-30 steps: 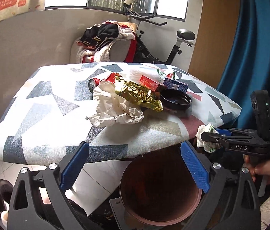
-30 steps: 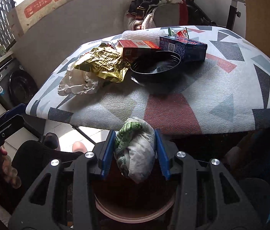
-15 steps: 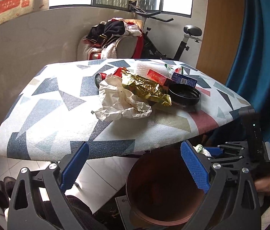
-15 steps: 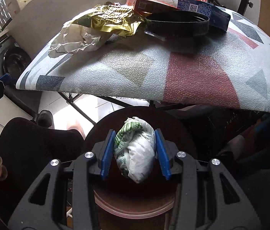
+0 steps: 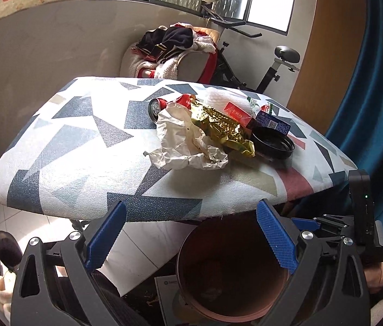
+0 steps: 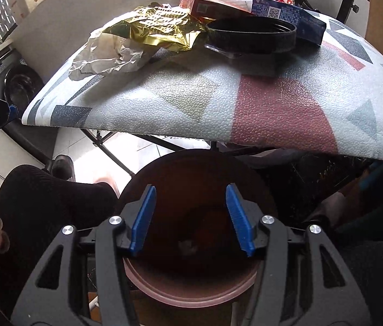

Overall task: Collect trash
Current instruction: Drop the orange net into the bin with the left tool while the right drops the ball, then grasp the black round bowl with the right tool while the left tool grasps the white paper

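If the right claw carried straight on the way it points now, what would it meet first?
Probably the inside of the brown bin: the open right claw points down into its mouth, with nothing between its fingers. Some small scrap lies at the dim bottom; depth there is hard to judge.

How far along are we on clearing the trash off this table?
Early. The right tongs hang open and empty over the brown bin; a pale scrap shows at its bottom. The left tongs are open, holding nothing. Left on the table: crumpled white paper, gold wrapper, black lid, red can, red box, blue box.
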A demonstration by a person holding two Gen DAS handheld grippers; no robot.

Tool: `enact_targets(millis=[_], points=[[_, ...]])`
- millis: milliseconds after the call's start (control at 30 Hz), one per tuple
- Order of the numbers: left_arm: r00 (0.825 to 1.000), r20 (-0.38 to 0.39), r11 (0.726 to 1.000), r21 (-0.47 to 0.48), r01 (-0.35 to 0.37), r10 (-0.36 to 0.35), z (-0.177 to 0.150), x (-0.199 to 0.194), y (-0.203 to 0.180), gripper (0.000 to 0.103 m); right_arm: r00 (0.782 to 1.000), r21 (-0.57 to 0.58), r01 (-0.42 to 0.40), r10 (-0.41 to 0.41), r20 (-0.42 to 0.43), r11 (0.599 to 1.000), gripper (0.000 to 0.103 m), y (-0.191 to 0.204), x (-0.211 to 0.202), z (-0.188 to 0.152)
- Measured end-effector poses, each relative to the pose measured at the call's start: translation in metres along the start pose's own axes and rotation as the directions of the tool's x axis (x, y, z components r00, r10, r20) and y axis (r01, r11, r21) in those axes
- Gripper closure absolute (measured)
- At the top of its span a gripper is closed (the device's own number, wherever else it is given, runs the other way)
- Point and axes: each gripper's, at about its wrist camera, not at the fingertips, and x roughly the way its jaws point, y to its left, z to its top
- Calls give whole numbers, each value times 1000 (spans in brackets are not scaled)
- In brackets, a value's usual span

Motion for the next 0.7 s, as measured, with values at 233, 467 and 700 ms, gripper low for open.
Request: enact_targets(millis=[233,467,700], points=[[1000,-3,1000,10,-4,4,0,0,-2,9,999,13,6,-7,53,1000,8,-3,-12,4],[1000,-9,1000,25,-10,10,0,2,-5,9,997,40,1,-4,75,999,6,-11,-17,6],[1000,-15,999,29,-14,14,0,4,-5,9,993,51,13,-18,116,999,6,-12,-24,7]])
